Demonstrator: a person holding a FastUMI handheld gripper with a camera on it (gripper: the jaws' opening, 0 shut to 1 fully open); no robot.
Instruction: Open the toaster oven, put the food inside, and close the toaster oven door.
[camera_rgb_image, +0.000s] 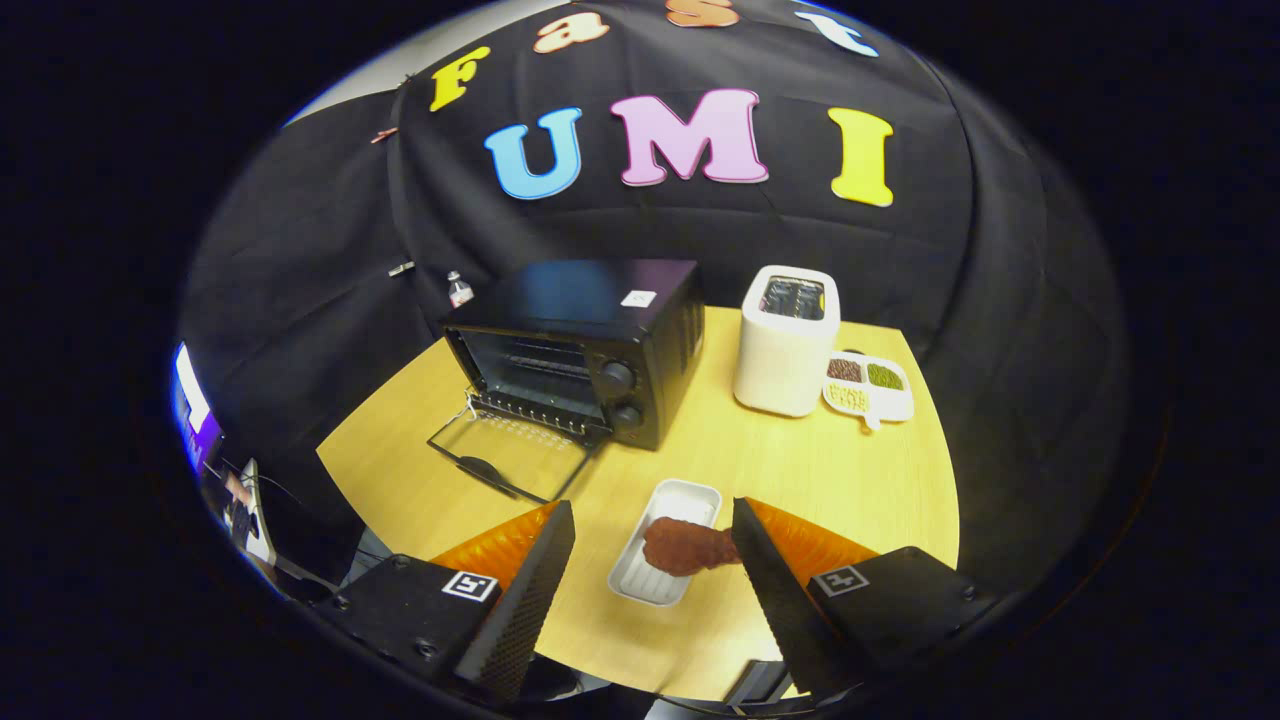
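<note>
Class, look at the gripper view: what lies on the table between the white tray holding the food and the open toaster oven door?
Nothing: in the gripper view, bare table separates the tray from the oven door.

Table (800, 470): oven (590, 350) at rear left, door (505, 452) dropped flat onto the table in front of it. Toaster (787, 340) just right of oven; dish (868, 388) touching or just beside toaster's right. Tray (665, 540) nearer, ahead of oven's right corner, food (690, 545) on it. Gripper (650, 570) fingers spread, tray between them, food by the right finger.
</note>
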